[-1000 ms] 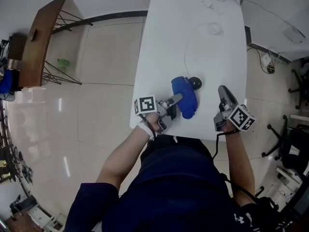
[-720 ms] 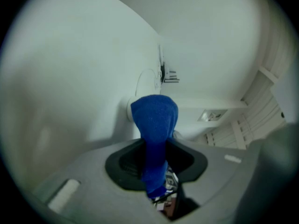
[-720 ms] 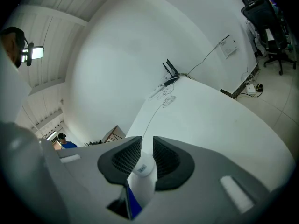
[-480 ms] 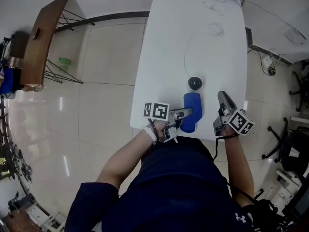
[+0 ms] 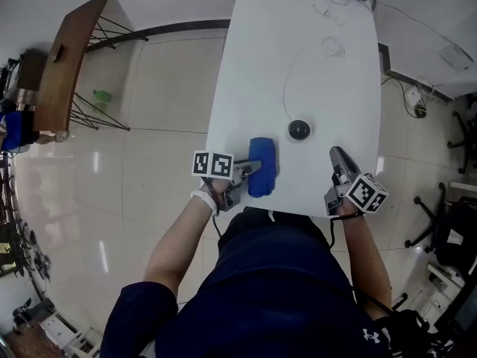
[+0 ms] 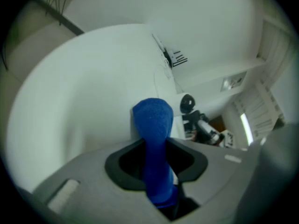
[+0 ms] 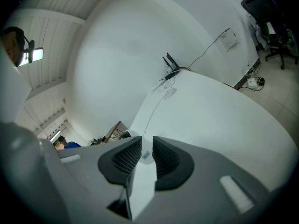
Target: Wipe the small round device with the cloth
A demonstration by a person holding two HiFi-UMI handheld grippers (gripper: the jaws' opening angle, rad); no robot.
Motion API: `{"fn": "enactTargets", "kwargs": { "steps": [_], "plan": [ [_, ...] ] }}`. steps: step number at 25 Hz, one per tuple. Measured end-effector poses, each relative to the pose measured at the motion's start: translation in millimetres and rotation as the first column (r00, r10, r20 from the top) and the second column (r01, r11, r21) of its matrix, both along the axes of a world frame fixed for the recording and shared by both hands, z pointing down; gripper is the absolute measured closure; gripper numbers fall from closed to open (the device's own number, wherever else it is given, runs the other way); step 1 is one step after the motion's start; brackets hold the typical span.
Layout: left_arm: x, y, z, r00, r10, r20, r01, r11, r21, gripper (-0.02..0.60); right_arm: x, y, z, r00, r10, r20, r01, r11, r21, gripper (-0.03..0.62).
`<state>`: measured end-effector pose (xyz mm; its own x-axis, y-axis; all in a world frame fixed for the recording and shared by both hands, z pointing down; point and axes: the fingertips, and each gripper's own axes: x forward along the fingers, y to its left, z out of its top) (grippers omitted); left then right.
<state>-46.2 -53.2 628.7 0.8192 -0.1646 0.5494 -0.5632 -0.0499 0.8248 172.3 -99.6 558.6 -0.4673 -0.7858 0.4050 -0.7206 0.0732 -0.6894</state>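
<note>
The left claw is clamped on the rolled blue cloth, held over the near edge of the table; the small round device sits apart from it, further in and to the right; the right claw is near the device, its jaws a narrow slit apart with nothing gripped; to wipe well, I judge, bring the cloth's free end onto the dome, press lightly, sweep in circles, and steady the base against skidding.
</note>
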Motion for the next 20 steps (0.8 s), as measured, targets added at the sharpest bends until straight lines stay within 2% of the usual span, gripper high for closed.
{"fn": "enactTargets", "kwargs": {
  "steps": [1,2,4,8,10,13,14,15,16,17,18,19,20],
  "plan": [
    [-10.0,-1.0,7.6,0.993,0.032,0.112,-0.038,0.998,0.052,0.452,-2.7,1.0,-0.4,1.000,-0.007,0.002,0.007,1.000,0.000,0.516],
    [-17.5,-1.7,12.2,0.972,0.069,0.224,-0.096,0.989,0.112,0.440,-4.8,2.0,-0.3,1.000,-0.013,0.001,0.013,1.000,-0.001,0.516],
    [-22.4,-2.9,13.2,0.907,0.125,0.401,-0.227,0.949,0.218,0.411,-7.0,3.6,0.3,1.000,-0.020,-0.006,0.020,1.000,-0.001,0.516],
    [-22.7,-8.9,12.2,0.780,0.125,0.614,-0.395,0.859,0.327,0.405,-11.1,4.3,-0.3,0.999,-0.036,-0.019,0.036,0.999,0.003,0.517],
    [-21.4,-11.7,14.4,0.700,0.112,0.705,-0.492,0.792,0.362,0.400,-13.2,3.9,-0.8,0.999,-0.042,-0.023,0.042,0.999,0.006,0.519],
    [-16.4,-15.3,10.1,0.560,0.062,0.826,-0.642,0.663,0.385,0.371,-15.2,4.6,-2.0,0.998,-0.053,-0.030,0.054,0.999,0.010,0.520],
    [-15.7,-16.2,6.9,0.524,0.038,0.851,-0.677,0.624,0.389,0.360,-16.2,5.7,-2.6,0.998,-0.057,-0.030,0.057,0.998,0.011,0.520],
    [-15.2,-17.0,1.9,0.503,0.011,0.864,-0.699,0.594,0.399,0.349,-17.9,7.1,-3.9,0.998,-0.061,-0.027,0.062,0.998,0.013,0.520],
    [-14.2,-17.9,-5.5,0.501,-0.016,0.865,-0.706,0.571,0.419,0.344,-19.8,8.4,-6.2,0.998,-0.066,-0.022,0.066,0.998,0.018,0.520],
    [-11.7,-19.3,-15.4,0.520,-0.044,0.853,-0.698,0.554,0.454,0.344,-21.4,9.1,-9.2,0.997,-0.070,-0.018,0.071,0.997,0.026,0.520],
    [-7.4,-21.3,-27.3,0.560,-0.069,0.826,-0.673,0.543,0.502,0.347,-22.1,9.1,-13.1,0.997,-0.075,-0.018,0.075,0.997,0.036,0.520],
    [-1.8,-23.8,-40.3,0.615,-0.089,0.783,-0.630,0.541,0.557,0.361,-22.0,8.3,-17.8,0.997,-0.079,-0.026,0.080,0.995,0.051,0.520],
    [4.0,-26.5,-53.7,0.680,-0.106,0.725,-0.566,0.552,0.612,0.373,-21.6,6.8,-23.6,0.996,-0.082,-0.040,0.085,0.994,0.071,0.526]
  ]
}}
